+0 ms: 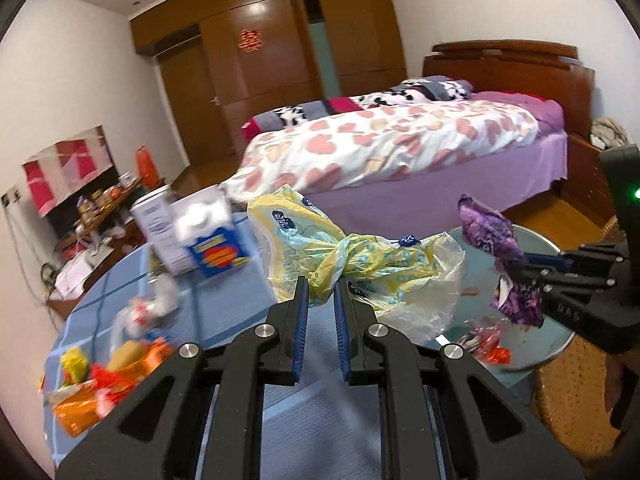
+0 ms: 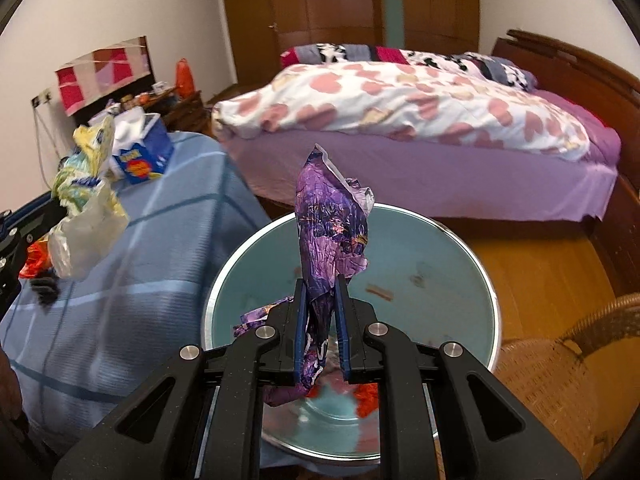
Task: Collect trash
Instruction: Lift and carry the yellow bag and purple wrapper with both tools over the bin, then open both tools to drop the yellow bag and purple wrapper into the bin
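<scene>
The right tool [image 2: 320,280] grips the purple wrapper [image 2: 332,216] directly over the bin [image 2: 460,264]; the left tool [image 1: 320,284], clamping the yellow bag [image 1: 360,264], hangs left of it above the bench [image 1: 224,292].

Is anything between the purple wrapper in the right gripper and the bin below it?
Nothing visible. The purple wrapper, clamped in the right gripper, hangs over the open round bin; only a few scraps lie inside.
</scene>
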The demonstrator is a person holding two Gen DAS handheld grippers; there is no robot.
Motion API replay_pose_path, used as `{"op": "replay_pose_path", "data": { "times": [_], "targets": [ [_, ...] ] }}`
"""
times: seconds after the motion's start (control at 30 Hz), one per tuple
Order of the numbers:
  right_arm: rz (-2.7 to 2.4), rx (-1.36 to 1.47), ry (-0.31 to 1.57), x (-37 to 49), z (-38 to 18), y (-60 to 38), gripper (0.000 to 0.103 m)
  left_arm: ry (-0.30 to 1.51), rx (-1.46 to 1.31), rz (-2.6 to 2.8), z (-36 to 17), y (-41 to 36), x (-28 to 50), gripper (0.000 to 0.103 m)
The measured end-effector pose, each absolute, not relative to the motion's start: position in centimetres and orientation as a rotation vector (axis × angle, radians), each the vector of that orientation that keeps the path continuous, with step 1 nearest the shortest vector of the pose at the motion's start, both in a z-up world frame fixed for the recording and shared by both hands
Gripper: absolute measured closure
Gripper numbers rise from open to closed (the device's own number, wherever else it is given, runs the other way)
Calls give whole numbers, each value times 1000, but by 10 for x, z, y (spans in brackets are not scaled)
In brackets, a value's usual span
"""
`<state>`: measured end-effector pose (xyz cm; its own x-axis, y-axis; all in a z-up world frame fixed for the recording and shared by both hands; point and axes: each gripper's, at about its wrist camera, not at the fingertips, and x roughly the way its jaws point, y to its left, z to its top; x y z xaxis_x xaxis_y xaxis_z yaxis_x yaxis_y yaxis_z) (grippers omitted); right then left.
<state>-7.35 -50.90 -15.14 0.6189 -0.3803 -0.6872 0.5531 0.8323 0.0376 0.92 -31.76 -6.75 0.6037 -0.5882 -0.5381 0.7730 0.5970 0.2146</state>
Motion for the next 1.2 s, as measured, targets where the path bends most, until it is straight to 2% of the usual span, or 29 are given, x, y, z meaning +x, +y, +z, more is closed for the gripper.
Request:
{"op": "replay_pose_path", "data": {
  "times": [0.47,0.97,1.03,1.13,1.2],
  "targets": [
    [-612,331,759,-92,-174,-556,89,470,565,-897,-106,-388,-11,90],
    [-635,351,776,-97,-180,-567,88,512,621,-934,-133,-408,-19,88],
    [-635,353,775,-97,-180,-567,85,512,626,-952,-134,-409,-22,87],
    [-637,362,768,-99,-180,-569,71,509,632,-962,-136,-410,-25,84],
    [-639,364,765,-100,-180,-570,67,508,628,-958,-136,-410,-26,67]
  ]
}}
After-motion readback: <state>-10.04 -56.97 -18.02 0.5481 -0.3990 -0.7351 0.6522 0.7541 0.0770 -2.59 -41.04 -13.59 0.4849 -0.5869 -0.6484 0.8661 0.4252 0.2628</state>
